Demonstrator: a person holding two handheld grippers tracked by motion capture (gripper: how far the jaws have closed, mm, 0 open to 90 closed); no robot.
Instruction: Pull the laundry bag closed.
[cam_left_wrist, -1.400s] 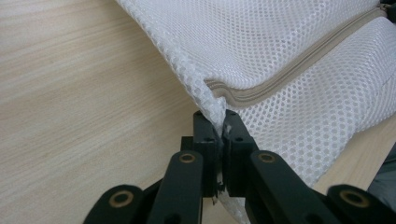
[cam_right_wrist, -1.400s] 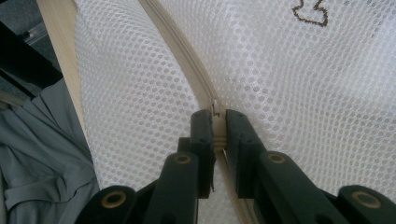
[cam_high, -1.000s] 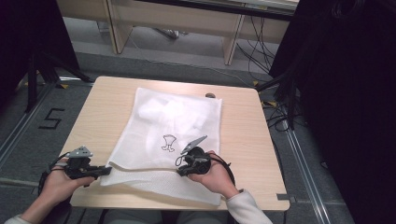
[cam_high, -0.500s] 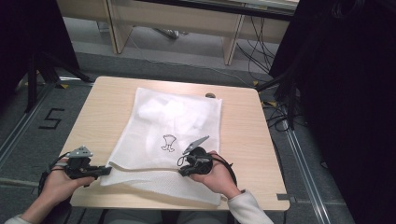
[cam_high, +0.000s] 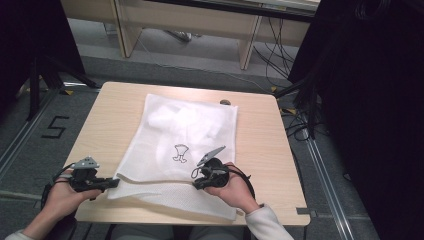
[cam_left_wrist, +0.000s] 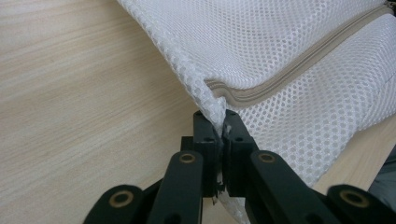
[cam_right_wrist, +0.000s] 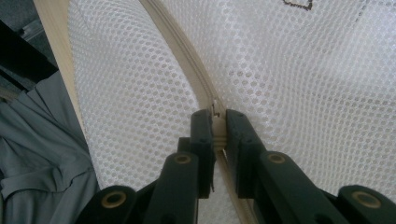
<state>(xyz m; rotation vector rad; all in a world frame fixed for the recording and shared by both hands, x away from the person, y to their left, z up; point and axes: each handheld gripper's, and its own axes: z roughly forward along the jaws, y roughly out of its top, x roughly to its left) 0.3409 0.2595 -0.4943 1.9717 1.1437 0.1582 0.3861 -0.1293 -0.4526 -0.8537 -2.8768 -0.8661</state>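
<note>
Left hand-held gripper (cam_left_wrist: 219, 135) clamped on the corner of the white mesh bag (cam_high: 185, 145) where the beige zipper (cam_left_wrist: 299, 65) ends, right hand-held gripper (cam_right_wrist: 218, 128) pinched on the zipper pull farther along, bag spread flat on the table (cam_high: 260, 135) ahead of both.

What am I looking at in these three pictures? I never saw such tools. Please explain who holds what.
A person sits at a wooden table and holds one hand-held gripper in each hand. The high view looks down from above. The other two pictures come from cameras riding on the tools. A white mesh laundry bag lies flat on the table. The left hand-held gripper pinches the bag's corner, where its beige zipper ends. The right hand-held gripper is closed on the zipper further along, probably on its slider.
</note>
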